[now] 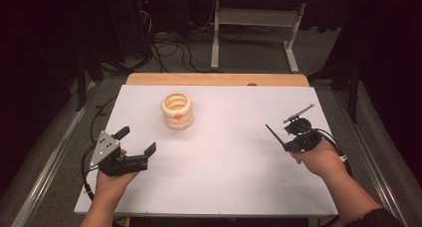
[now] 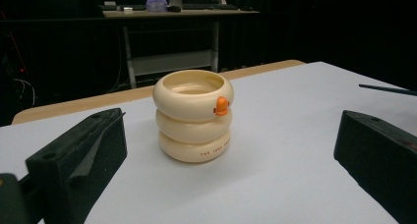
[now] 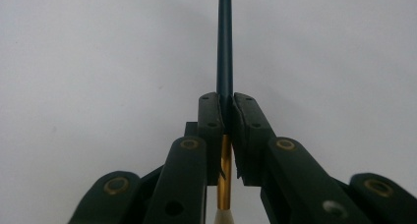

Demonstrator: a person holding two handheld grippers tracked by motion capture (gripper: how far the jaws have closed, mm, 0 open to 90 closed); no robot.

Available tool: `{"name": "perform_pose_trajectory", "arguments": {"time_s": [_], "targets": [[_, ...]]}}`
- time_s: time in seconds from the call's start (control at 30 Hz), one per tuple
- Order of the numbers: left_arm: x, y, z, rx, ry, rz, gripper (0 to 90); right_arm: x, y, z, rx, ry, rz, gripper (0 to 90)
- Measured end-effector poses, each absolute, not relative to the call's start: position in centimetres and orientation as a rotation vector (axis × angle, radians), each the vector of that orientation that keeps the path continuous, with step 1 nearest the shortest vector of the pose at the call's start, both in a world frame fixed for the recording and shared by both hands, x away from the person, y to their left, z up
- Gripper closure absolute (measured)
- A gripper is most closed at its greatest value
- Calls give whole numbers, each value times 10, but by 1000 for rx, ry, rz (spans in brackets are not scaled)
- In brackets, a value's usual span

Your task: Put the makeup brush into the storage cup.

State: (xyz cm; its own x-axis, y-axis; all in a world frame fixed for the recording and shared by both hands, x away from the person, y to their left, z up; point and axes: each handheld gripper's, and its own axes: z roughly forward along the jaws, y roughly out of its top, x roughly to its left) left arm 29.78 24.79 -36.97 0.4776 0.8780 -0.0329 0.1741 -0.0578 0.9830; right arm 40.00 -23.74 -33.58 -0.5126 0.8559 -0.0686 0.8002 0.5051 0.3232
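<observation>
Right gripper view looks straight along a thin dark pencil (image 3: 224, 42), which is pinched between the two black pads; behind the pads its shaft turns to a gold ferrule and a pale eraser end, so the dark tip leads away from the hand. From the high view the right gripper (image 1: 298, 132) holds the pencil (image 1: 274, 136) at the right side of the white table (image 1: 224, 177), just above the surface as far as I can tell, with the long axis running from the gripper toward the left and a little far, tip foremost, roughly aimed at the holder. The jaws are clenched on the shaft near its rear end.

Well apart, in the far left-centre of the table, stands a cream pen holder (image 1: 176, 110) shaped like three stacked rings with a small orange knob on its side; it is upright and its mouth looks empty. The left gripper (image 1: 135, 142) rests at the near left with its jaws spread wide and nothing between them, pointed at the pen holder (image 2: 193, 115).

I judge the step in hand to be the carry, with the pencil lifted and headed for the holder. The next move calls for bringing it over the rim, tipping the long axis upright, and lowering it into the opening before letting go. A slanted entry could knock the holder.
</observation>
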Motion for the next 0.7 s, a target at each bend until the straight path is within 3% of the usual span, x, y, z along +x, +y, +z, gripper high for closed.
{"name": "perform_pose_trajectory", "arguments": {"time_s": [0.37, 0.7], "targets": [[296, 244, -368, 1550, 919, 760, 1, 381, -239, -346, 1374, 2570, 364, 856], [297, 243, -369, 1555, 919, 759, 1, 381, -215, -341, 1241, 2645, 361, 856]]}}
